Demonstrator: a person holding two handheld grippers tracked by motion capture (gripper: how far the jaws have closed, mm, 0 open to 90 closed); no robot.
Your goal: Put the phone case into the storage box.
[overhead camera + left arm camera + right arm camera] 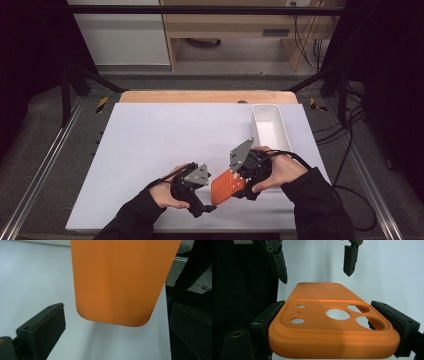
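High view: the right gripper (pixel 239 186) pinches a smooth orange plastic phone case (pixel 227 186) above the white table (pixel 150 145), the left gripper (pixel 206 207) at its seven o'clock.

Left gripper view: jaws spread, case at twelve o'clock.

Right gripper view: jaws clamp the case's camera-hole end.

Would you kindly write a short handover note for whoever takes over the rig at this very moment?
Right gripper: shut on the orange phone case, jaws clamping its camera-cutout end, case held above the white table.
Left gripper: open, jaws wide apart on either side of the case's free end, not touching it.
White bin: at the table's far right, nothing seen in it.
Done: case lifted and presented to the left gripper.
Left: probably close the left gripper on the free end; what follows, possibly the bin, is not evident.
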